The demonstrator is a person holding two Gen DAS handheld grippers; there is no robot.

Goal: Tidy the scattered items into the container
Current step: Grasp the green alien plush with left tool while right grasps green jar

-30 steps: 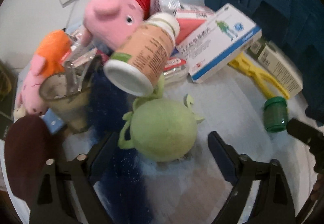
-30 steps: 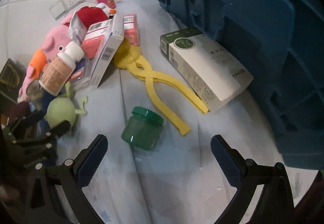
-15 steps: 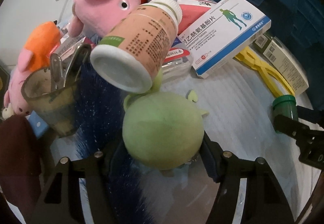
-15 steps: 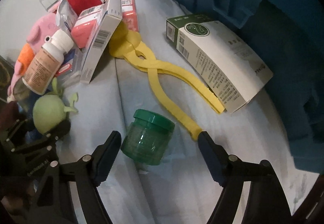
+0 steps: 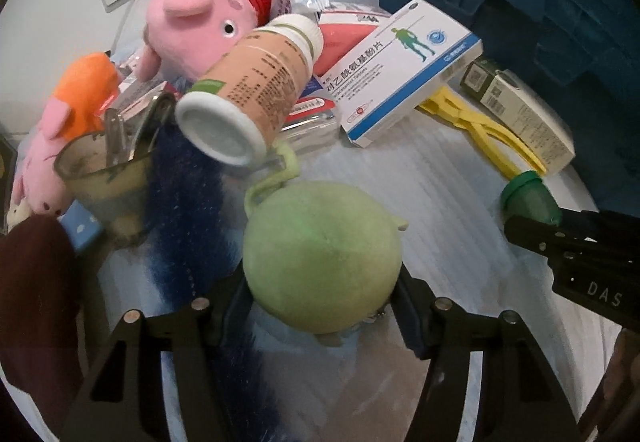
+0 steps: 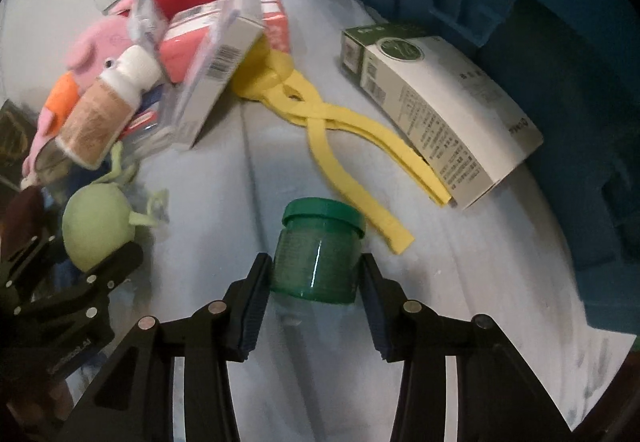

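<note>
A second ago both grippers stood wide around loose things; now the left gripper (image 5: pixel 322 306) has its jaws closing on the green plush ball (image 5: pixel 322 256), pads against its sides; the bottle (image 5: pixel 256 90) leans just above it; the right gripper (image 6: pixel 316 284) has its jaws closing on the green jar (image 6: pixel 318 254), pads touching its walls; bare tabletop (image 6: pixel 248 178) lies open between ball and jar; yellow tongs (image 6: pixel 340 146) and a box (image 6: pixel 436 110) lie beside the blue crate (image 6: pixel 540 22) at the right.
</note>
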